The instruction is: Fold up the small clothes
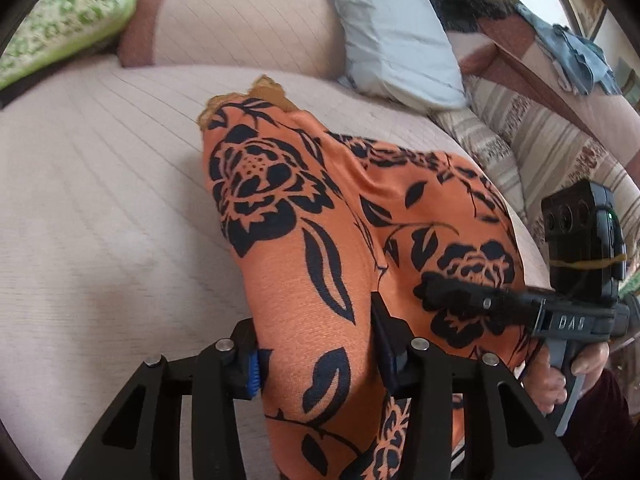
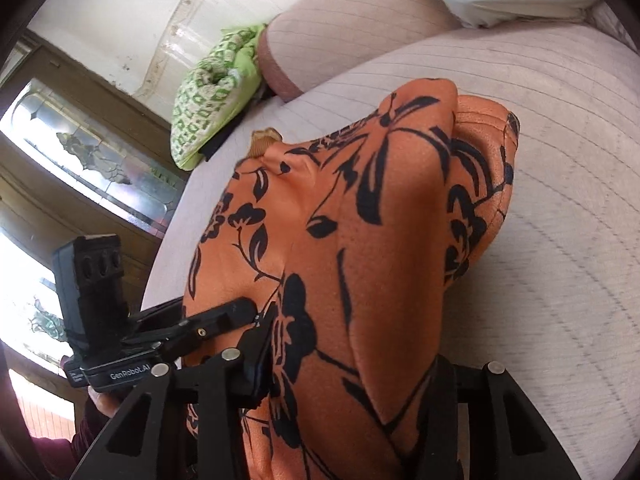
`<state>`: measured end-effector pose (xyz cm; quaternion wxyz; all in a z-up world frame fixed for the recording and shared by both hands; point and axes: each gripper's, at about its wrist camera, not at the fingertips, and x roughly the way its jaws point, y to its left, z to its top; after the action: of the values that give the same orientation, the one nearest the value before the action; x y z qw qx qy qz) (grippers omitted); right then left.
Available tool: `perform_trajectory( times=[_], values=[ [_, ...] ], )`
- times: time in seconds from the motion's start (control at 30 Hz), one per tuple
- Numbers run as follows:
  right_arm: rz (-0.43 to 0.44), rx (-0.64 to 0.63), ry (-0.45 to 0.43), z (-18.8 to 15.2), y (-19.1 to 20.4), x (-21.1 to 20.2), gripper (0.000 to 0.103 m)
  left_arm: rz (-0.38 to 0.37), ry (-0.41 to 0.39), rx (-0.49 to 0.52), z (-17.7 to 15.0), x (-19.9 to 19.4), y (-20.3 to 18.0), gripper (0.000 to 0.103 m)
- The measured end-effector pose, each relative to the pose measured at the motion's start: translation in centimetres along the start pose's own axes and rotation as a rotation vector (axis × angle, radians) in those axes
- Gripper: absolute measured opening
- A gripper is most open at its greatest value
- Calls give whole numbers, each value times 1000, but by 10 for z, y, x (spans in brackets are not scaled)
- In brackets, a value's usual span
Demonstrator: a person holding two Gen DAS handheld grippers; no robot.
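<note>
The bed (image 1: 100, 200), covered in a pale pink ribbed spread, fills most of both my views. Over its middle hangs the orange garment (image 1: 320, 220) with black flowers, lifted off the spread near me and trailing away toward the upper centre of the frame, where a mustard-brown edge shows at its far tip. In the right wrist view the same cloth fills the centre, bunched into folds toward the upper right.

At upper left of the left wrist view lies a pink bolster (image 1: 224, 20), with a green patterned cushion (image 1: 72, 12) beyond it; a pale blue pillow (image 1: 396, 32) leans at upper centre, and a striped cushion (image 1: 532, 136) sits at right.

My left gripper (image 1: 316, 364) has its jaws clamped on a thick fold of the garment at the bottom of the frame. My right gripper (image 1: 448, 292) comes in from the right edge, its jaws pinched onto the cloth just beside the left one.
</note>
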<state>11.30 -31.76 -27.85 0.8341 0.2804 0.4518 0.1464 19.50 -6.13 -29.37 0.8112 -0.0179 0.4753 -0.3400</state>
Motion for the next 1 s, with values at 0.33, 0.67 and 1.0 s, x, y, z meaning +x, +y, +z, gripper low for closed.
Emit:
perform_trajectory(
  times=[0.33, 0.67, 1.0],
  values=[
    [69, -54, 2, 2, 50, 41, 45, 95, -79, -57, -5, -43, 42, 46],
    [75, -75, 57, 6, 61, 77, 45, 134, -43, -115, -12, -45, 76, 46],
    [15, -57, 112, 20, 61, 110, 52, 179, 21, -158, -11, -24, 86, 51]
  ],
)
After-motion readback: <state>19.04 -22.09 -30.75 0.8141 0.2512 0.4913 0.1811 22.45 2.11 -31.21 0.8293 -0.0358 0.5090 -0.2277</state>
